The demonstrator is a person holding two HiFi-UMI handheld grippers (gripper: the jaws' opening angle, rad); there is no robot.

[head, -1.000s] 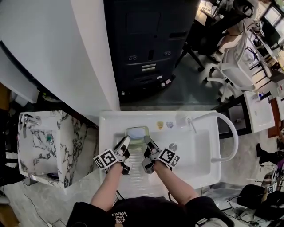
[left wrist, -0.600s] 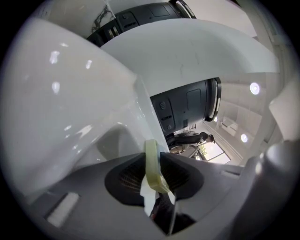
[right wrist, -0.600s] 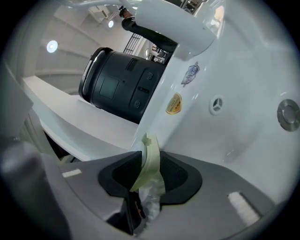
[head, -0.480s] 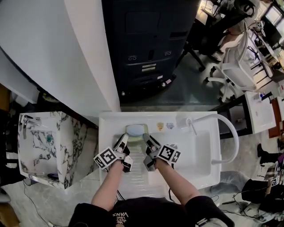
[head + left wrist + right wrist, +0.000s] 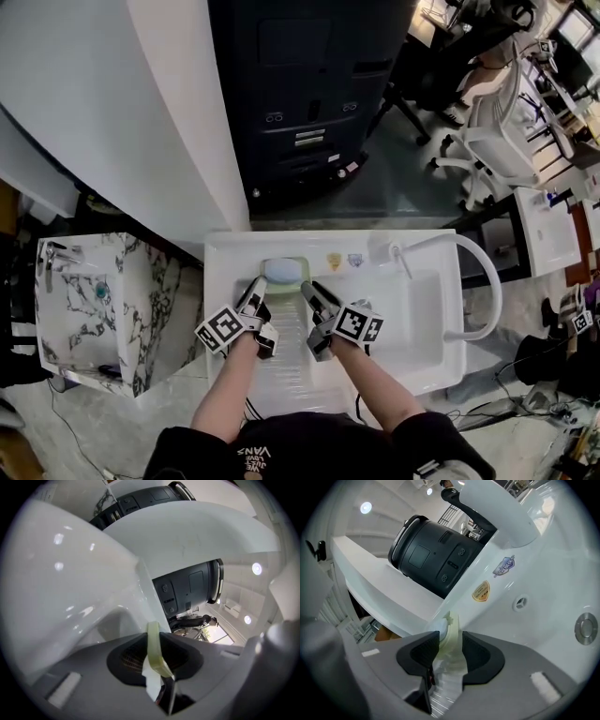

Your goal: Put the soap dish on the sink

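Sink ledge [image 5: 230,262]: left fingers [image 5: 124,658] pinch soap dish [image 5: 284,271] rim; right fingers [image 5: 483,660], opening, straddle its other edge.

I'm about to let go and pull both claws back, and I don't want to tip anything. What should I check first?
1. Placement: soap dish is over the back ledge of the sink: ok.
2. Dish sitting flat on that ledge: cannot tell.
3. Right claw released: ok. It has just been opening, and the rim is loose between its pads.
4. Left claw released: not ok. It is clamped on the dish rim.
5. Faucet clear of the pull-back path: ok. It stands off to the right.
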